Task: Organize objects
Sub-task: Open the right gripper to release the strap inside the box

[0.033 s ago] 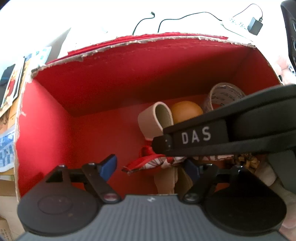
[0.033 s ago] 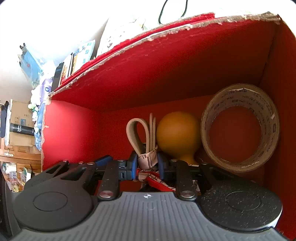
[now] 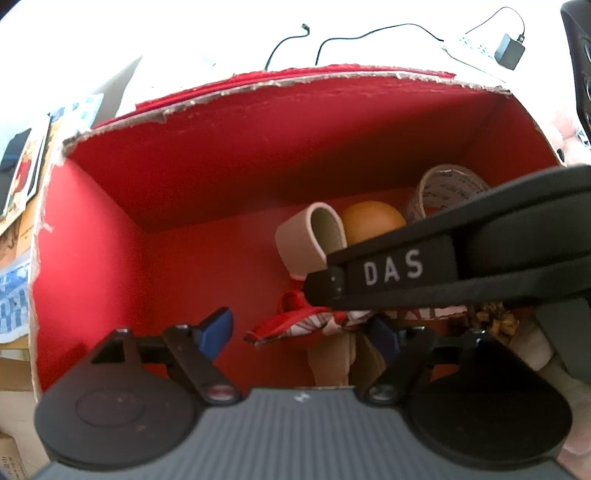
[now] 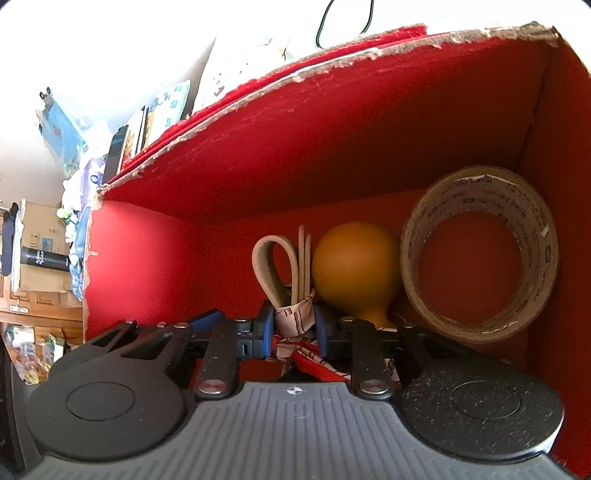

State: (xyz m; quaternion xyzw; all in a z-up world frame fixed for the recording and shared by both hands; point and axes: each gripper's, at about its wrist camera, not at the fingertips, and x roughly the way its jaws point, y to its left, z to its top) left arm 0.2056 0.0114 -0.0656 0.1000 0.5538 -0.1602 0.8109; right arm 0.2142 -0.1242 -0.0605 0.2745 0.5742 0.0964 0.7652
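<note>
Red box (image 4: 332,155) on cluttered white desk (image 3: 221,33)

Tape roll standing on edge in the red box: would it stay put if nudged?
Probably not. The tape roll stands on its rim, so it could roll or topple. It looks stiff and hollow, likely light. The box wall beside it may limit travel.

So inside the red box (image 4: 369,147) there's a beige belt (image 4: 275,266) folded into loops, standing up, with a red-and-white patterned cloth (image 4: 295,321) wrapped round its lower end. Right beside it sits an orange rubber bulb (image 4: 356,269), round part up. Next to that, a brown tape roll (image 4: 480,254) leans on edge in the far right corner.
</note>
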